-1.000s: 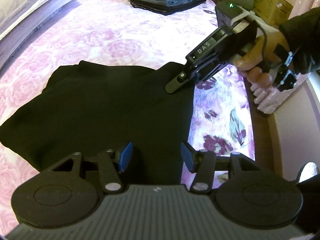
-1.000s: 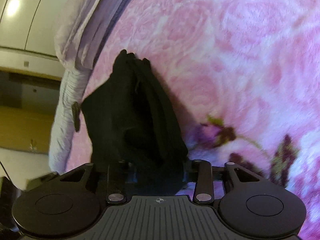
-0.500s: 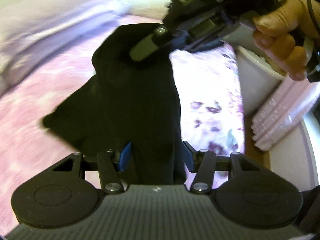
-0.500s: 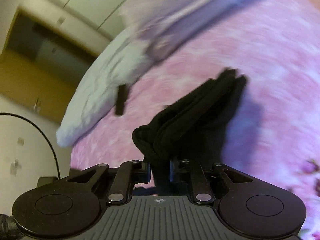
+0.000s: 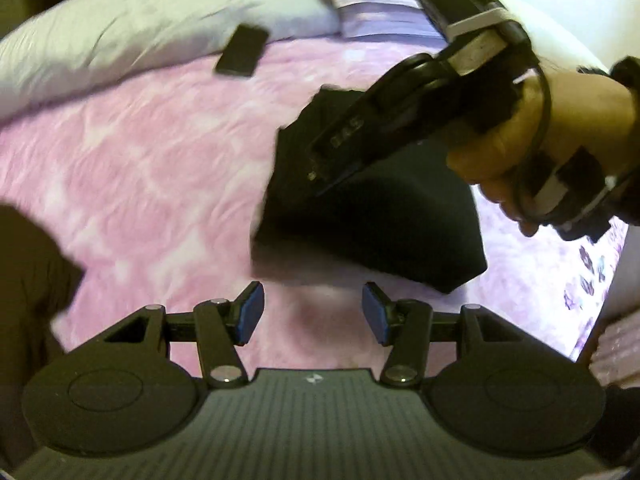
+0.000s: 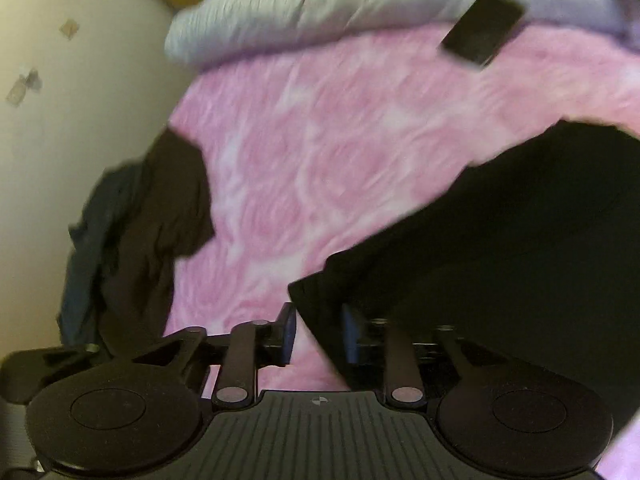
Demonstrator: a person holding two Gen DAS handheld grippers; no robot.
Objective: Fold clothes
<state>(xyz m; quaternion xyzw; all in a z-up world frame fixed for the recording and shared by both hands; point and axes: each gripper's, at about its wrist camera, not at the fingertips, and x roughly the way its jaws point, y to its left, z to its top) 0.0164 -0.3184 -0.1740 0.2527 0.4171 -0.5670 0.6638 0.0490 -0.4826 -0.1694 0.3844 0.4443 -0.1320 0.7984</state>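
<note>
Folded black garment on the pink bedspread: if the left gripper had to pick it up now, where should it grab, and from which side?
Take the folded black garment by its near left corner, coming in low from the open left gripper's side. That corner juts toward it as a thick stack of layers with shadow beneath, so one finger could probably slip under and one over. Blur hides the exact layering.

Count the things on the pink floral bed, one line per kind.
Folded black cloth garment: 1
Loose crumpled garments, one brownish-black, one dark blue: 2
Flat black rectangular device: 1
Pale grey rolled bedding: 1
Total: 5
</note>
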